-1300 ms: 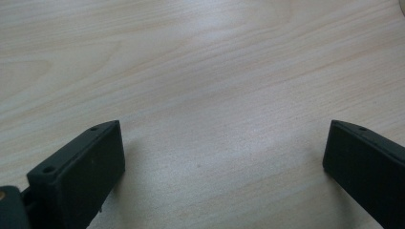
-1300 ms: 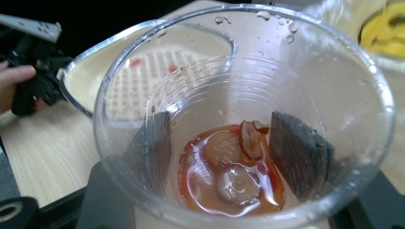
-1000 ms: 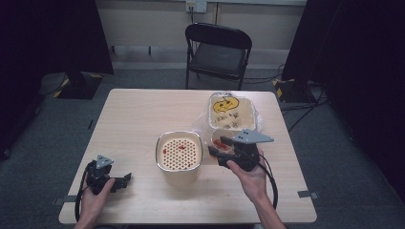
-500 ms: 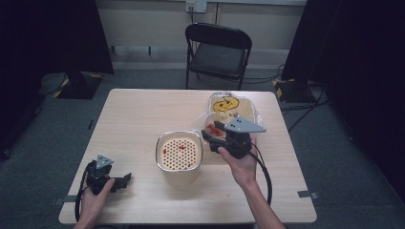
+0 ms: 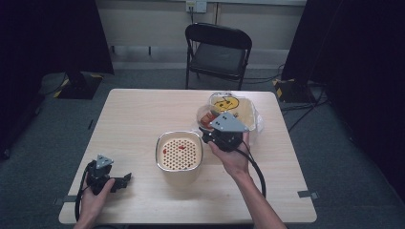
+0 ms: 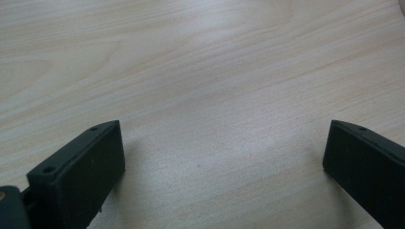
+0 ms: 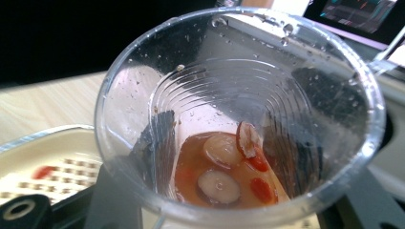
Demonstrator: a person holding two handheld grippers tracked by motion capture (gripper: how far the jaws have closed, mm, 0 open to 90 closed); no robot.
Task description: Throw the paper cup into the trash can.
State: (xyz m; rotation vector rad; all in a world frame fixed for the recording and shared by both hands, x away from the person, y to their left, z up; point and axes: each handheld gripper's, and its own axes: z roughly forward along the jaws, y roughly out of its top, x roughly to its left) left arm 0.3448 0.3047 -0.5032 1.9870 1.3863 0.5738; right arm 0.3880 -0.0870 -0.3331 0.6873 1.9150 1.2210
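My right gripper (image 5: 210, 127) is shut on a clear plastic cup (image 5: 206, 119), held tilted above the table between the strainer bowl and the tub. Its jaws have just been closing, with the cup between them. In the right gripper view the cup (image 7: 239, 119) holds a little reddish liquid with red and white pieces, and the jaws of my right gripper (image 7: 239, 210) show dark through its wall. A cream bowl with a perforated strainer insert (image 5: 179, 151) stands mid-table, with a few red bits on it. My left gripper (image 5: 120, 182) rests open on the table (image 6: 200, 71) at the front left, nothing between its jaws (image 6: 224, 162).
A clear tub with a yellow smiley face (image 5: 235, 108) stands at the back right, just behind the cup. The strainer (image 7: 47, 167) lies below and left of the cup in the right gripper view. A black folding chair (image 5: 217, 47) stands beyond the table's far edge.
My right gripper has carried the cup away from me and a little left, rising slightly, from the strainer's right side to the tub's near edge. The left gripper has stayed put.
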